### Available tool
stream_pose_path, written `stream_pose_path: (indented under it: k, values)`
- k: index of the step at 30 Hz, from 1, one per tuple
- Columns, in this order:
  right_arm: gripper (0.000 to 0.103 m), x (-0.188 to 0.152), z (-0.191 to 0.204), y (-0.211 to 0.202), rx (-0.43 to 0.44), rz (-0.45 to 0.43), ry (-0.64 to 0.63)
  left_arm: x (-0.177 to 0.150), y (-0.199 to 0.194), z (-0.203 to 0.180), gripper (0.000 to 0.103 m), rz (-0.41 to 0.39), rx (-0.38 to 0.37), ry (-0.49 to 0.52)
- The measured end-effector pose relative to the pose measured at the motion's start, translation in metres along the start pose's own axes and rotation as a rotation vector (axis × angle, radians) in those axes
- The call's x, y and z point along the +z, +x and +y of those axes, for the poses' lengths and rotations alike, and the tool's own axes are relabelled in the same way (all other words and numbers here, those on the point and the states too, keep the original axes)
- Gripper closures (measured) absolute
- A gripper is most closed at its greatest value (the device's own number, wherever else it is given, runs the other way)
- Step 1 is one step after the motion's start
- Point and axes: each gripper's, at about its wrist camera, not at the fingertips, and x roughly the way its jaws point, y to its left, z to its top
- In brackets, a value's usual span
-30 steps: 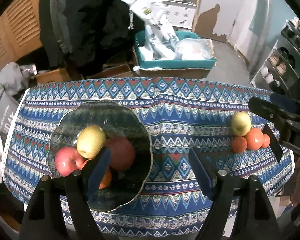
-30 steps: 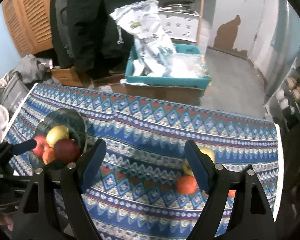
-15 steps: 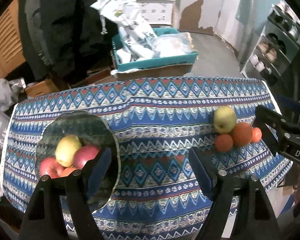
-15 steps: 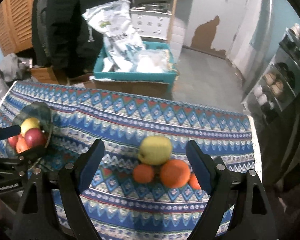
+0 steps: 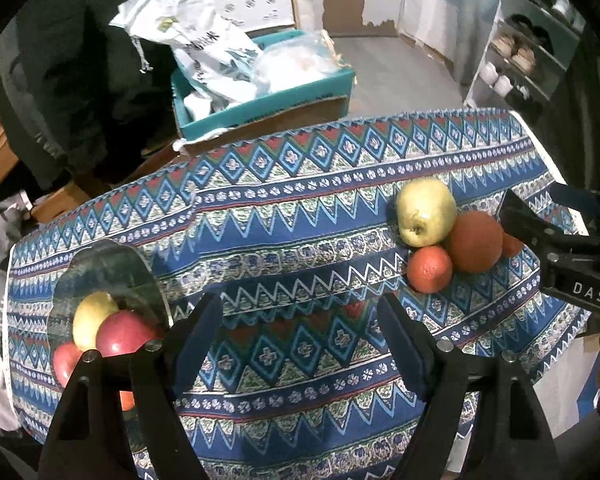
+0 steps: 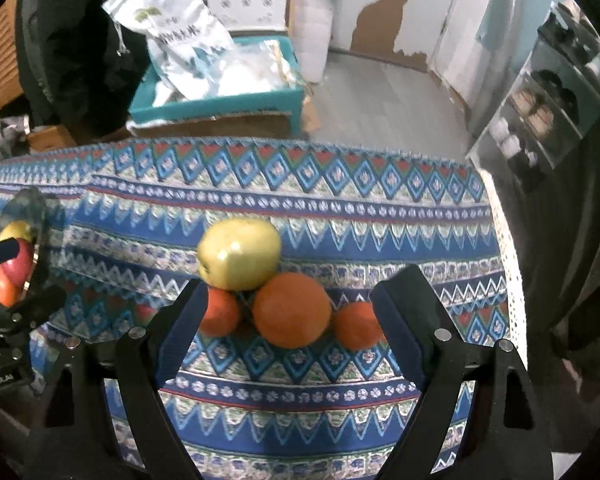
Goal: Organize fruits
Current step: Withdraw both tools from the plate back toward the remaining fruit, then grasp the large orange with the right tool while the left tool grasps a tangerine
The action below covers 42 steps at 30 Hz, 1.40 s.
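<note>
Right wrist view now has the pile of loose fruit much closer than a second ago: the right gripper has advanced, released and empty, until the large round orange sits between its fingers. The yellow-green apple touches it behind. The left gripper, also released, has drifted away from the dark glass bowl on the patterned bench. A grasp seems near, probably of the orange.
</note>
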Motion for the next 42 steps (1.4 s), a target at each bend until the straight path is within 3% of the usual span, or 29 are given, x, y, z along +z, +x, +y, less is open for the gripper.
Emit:
stream_pose_path:
  k: [19, 28, 31, 32, 42]
  values:
    - [0.018, -0.019, -0.009, 0.085, 0.010, 0.159, -0.009, 0.013, 0.059, -0.012, 0.022, 0.098, -0.033, 0.014]
    - [0.018, -0.021, 0.017, 0.097, -0.037, 0.169, -0.160, 0.015, 0.066, -0.021, 0.022, 0.111, -0.049, 0.033]
    - [0.024, -0.024, 0.024, 0.099, -0.053, 0.167, -0.187, 0.014, 0.067, -0.023, 0.022, 0.116, -0.054, 0.035]
    - [0.032, -0.024, 0.025, 0.099, -0.048, 0.168, -0.185, 0.014, 0.067, -0.023, 0.022, 0.117, -0.055, 0.035]
    - [0.035, -0.026, -0.001, 0.079, 0.096, 0.149, -0.022, 0.016, 0.068, -0.031, 0.022, 0.117, -0.100, 0.025]
